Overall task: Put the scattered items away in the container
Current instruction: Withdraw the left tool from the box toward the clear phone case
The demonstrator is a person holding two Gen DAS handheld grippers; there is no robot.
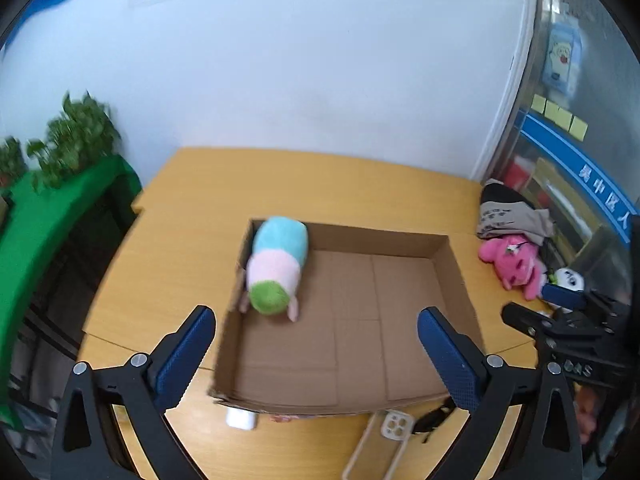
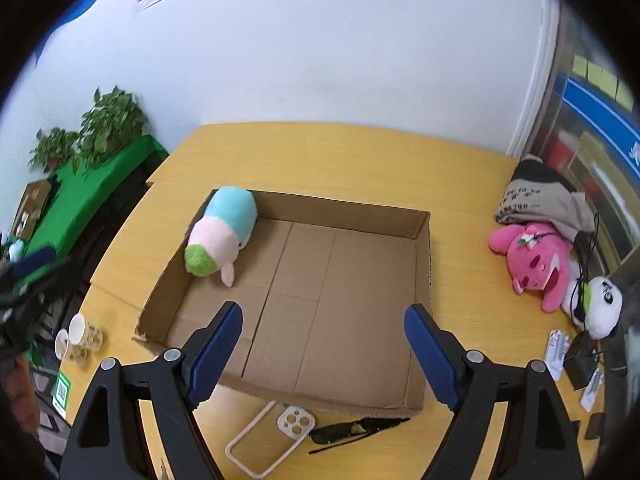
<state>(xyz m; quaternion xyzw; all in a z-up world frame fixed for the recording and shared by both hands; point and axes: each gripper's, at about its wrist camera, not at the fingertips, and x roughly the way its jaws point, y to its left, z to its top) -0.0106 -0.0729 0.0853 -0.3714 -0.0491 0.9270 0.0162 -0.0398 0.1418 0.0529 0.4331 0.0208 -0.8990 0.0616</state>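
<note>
Cups (image 2: 82, 338) beside the box (image 2: 424, 312) show only in right-wrist view.

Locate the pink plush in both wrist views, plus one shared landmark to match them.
Left wrist: pink plush at the right edge, on the table right of the cardboard box, below a folded garment.
Right wrist: pink plush right of centre, well clear of the box, beside a white plush.
Shared landmark: the pastel plush in the box's far-left corner.
</note>
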